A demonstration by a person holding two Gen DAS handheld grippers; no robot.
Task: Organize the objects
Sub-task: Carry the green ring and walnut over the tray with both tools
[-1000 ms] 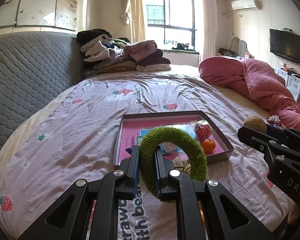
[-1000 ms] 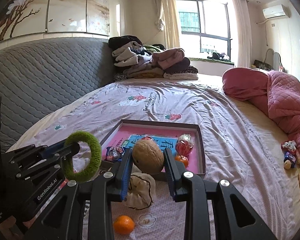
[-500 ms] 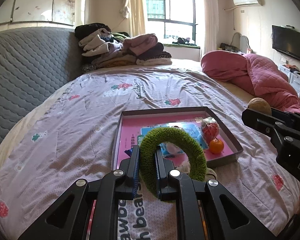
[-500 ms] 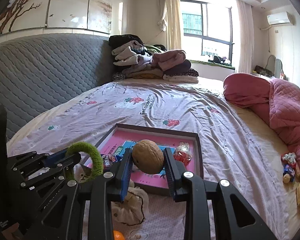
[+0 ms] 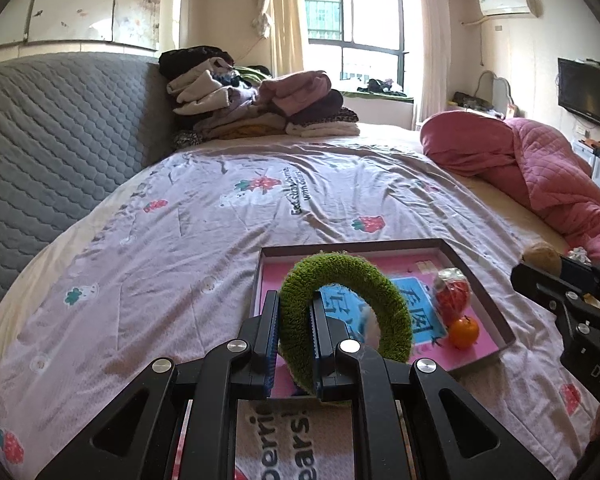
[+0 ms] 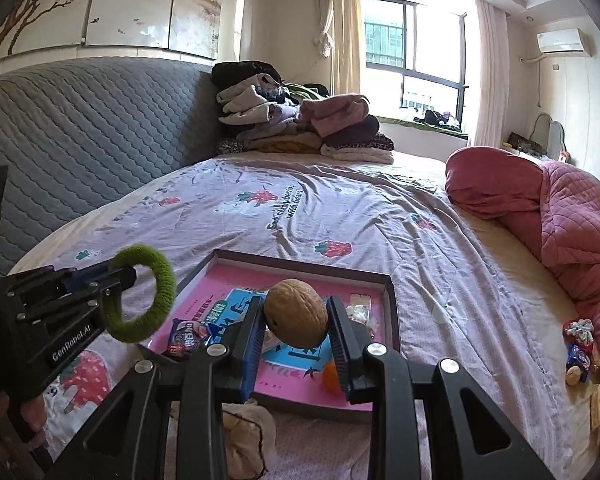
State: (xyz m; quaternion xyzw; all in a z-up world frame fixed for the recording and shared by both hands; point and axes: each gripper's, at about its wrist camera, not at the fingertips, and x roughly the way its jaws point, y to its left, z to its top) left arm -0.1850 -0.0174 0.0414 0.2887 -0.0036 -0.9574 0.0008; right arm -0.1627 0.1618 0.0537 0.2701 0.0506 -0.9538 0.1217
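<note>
My left gripper (image 5: 294,312) is shut on a fuzzy green ring (image 5: 352,272) and holds it above the near left part of a shallow pink-lined box tray (image 5: 496,320) on the bed. The ring also shows in the right wrist view (image 6: 156,276). My right gripper (image 6: 296,320) is shut on a brown walnut (image 6: 296,316), held above the tray (image 6: 392,304). In the tray lie a small orange (image 5: 463,332), a red wrapped sweet (image 5: 452,292) and a blue snack packet (image 6: 186,336).
A cream cloth pouch (image 6: 246,436) lies on the sheet just in front of the tray. Loose sweets (image 6: 578,344) lie by the pink quilt (image 6: 556,220) on the right. Folded clothes (image 5: 260,100) are stacked by the grey headboard (image 5: 52,140).
Both grippers have moved forward and up over the tray, each keeping its hold. The orange on the sheet has dropped out of the right wrist view.
</note>
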